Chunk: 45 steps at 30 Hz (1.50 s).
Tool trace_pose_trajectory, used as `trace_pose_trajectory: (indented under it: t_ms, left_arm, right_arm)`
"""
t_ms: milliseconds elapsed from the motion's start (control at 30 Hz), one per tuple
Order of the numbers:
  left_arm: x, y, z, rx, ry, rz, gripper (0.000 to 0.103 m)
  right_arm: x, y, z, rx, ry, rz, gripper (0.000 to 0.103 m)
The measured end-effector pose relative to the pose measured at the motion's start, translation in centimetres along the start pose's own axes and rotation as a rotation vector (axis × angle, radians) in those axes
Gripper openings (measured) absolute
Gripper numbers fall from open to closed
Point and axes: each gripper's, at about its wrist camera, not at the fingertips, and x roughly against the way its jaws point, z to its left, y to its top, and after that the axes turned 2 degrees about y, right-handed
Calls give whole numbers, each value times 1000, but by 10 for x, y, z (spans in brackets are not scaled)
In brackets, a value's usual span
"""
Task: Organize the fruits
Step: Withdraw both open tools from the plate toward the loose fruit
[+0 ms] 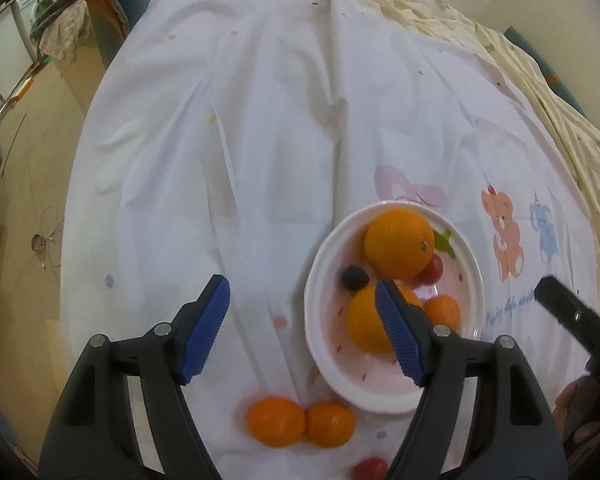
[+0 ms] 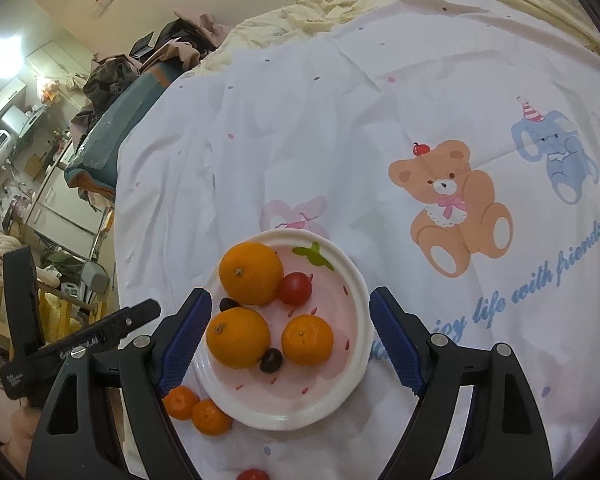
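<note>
Mostly sorted already: the plate [image 2: 356, 280] ahead of both wide-open, empty tongs [image 1: 302, 330] [image 2: 290, 338] has been loaded with oranges, while two mandarins [image 1: 276, 420] and a cherry tomato [image 1: 370, 468] just beneath are left on the bedsheet [image 1: 228, 140].

A white plate [image 2: 356, 344] with a pink, seed-speckled centre lies flat on the bed. On it sit two oranges, one at 11 o'clock [image 2: 251, 273] and one at 8 o'clock [image 2: 238, 337], a small mandarin [image 2: 307, 340] at 5 o'clock, a red cherry tomato [image 2: 295, 289] near the middle, and two dark grapes [image 2: 271, 360]. Off the plate at 7 o'clock, two mandarins [image 2: 196, 409] lie touching each other; another cherry tomato [image 2: 253, 474] lies at 6 o'clock.
</note>
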Motion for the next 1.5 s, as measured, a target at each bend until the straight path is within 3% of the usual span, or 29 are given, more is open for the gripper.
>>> trace_pose_trajectory:
  t_ms: [267, 667, 1067, 1367, 1500]
  left_arm:
    - [5, -25, 14, 21, 32, 44, 72]
    - [8, -71, 29, 71, 31, 120, 72]
    - [15, -76, 33, 74, 14, 86, 72]
    - [4, -74, 43, 135, 1, 94, 71]
    - [-5, -78, 38, 138, -26, 131, 65]
  right_arm:
    - [20, -11, 1, -21, -22, -8, 84]
    - [34, -54, 6, -39, -20, 71, 84]
    - [35, -109, 2, -119, -12, 155, 84]
    - [24, -111, -6, -153, -26, 165, 84]
    - [18, -111, -8, -156, -33, 176, 84]
